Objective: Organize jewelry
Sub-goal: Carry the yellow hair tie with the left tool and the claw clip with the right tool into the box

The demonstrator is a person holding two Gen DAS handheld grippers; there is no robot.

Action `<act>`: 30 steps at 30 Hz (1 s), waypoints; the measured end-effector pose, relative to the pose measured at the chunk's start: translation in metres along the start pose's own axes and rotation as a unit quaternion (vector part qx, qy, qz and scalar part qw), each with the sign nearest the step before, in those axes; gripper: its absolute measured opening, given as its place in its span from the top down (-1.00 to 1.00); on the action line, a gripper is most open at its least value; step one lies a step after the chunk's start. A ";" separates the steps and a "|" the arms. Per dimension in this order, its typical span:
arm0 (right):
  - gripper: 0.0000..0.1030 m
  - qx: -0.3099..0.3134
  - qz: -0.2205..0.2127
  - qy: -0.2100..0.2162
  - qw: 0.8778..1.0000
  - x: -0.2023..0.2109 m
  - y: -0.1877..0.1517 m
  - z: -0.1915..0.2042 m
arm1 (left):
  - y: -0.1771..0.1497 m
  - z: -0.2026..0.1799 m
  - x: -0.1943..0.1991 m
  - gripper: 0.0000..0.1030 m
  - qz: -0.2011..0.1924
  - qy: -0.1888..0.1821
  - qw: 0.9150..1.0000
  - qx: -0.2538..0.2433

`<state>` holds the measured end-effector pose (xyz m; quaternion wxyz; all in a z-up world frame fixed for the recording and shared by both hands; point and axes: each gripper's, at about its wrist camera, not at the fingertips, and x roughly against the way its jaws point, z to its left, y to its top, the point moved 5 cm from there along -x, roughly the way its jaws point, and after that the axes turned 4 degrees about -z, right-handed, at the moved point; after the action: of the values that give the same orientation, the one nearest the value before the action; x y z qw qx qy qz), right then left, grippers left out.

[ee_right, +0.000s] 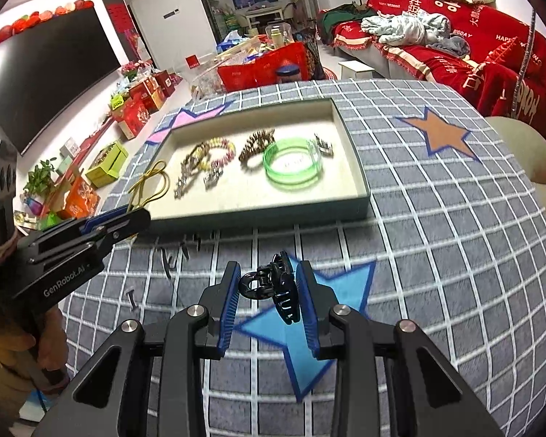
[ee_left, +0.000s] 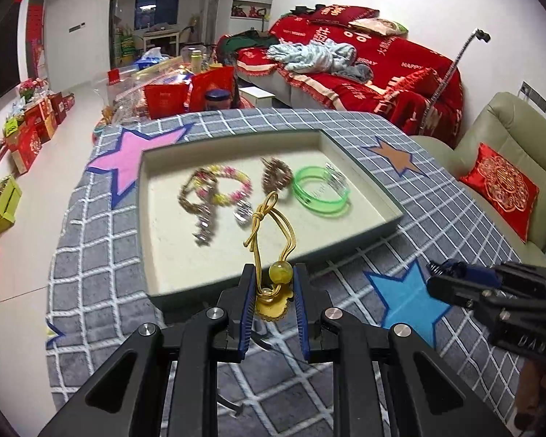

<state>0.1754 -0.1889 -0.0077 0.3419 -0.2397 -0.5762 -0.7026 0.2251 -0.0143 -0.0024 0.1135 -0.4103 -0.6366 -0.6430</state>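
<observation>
A shallow cream-lined tray [ee_left: 153,240] [ee_right: 356,167] sits on the grey checked cloth. In it lie a green bangle [ee_left: 320,191] [ee_right: 293,165], a pink and yellow bead bracelet [ee_left: 233,185] [ee_right: 222,153], a brown claw clip [ee_left: 276,174] [ee_right: 254,145] and silver clips. My left gripper [ee_left: 273,273] is shut on a gold elastic hair tie with a yellow bead [ee_left: 269,240] [ee_right: 149,185], held over the tray's near edge. My right gripper [ee_right: 267,291] is shut on a black claw clip [ee_right: 276,287], above the blue star.
The cloth [ee_left: 455,218] has pink [ee_left: 134,153], orange [ee_right: 442,134] and blue [ee_right: 309,331] stars. A few dark hairpins [ee_right: 174,255] lie on it in front of the tray. Red sofa [ee_left: 364,62], armchair with red cushion [ee_left: 498,182], boxes on the floor [ee_left: 29,134].
</observation>
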 end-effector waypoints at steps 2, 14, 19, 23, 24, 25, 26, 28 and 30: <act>0.33 -0.002 -0.001 0.005 1.000 -0.004 0.008 0.001 | 0.004 0.007 -0.001 0.28 -0.003 0.006 1.000 0.005; 0.33 -0.002 -0.001 0.031 1.000 -0.041 0.056 0.011 | 0.026 0.031 -0.023 0.28 -0.007 0.030 0.999 0.016; 0.33 0.004 0.007 0.032 0.999 -0.062 0.067 0.014 | 0.032 0.035 -0.039 0.28 0.002 0.034 0.999 0.021; 0.33 0.006 0.019 0.031 0.999 -0.079 0.069 0.011 | 0.033 0.034 -0.053 0.28 0.011 0.034 0.999 0.019; 0.33 0.004 0.024 0.031 0.999 -0.082 0.069 0.009 | 0.034 0.034 -0.055 0.28 0.014 0.035 0.999 0.017; 0.33 0.000 0.031 0.034 0.999 -0.087 0.069 0.007 | 0.034 0.033 -0.058 0.28 0.017 0.035 0.999 0.015; 0.33 -0.004 0.036 0.036 0.999 -0.091 0.068 0.005 | 0.034 0.032 -0.061 0.28 0.019 0.034 0.999 0.013; 0.33 -0.006 0.045 0.035 0.998 -0.097 0.068 0.002 | 0.034 0.030 -0.066 0.28 0.024 0.034 0.999 0.010; 0.33 -0.012 0.053 0.036 0.998 -0.103 0.068 -0.002 | 0.035 0.028 -0.072 0.28 0.029 0.032 0.999 0.007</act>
<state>0.2945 -0.1764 -0.0397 0.3965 -0.2489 -0.5412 -0.6985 0.3050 -0.0219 -0.0297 0.1554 -0.4071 -0.6249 -0.6477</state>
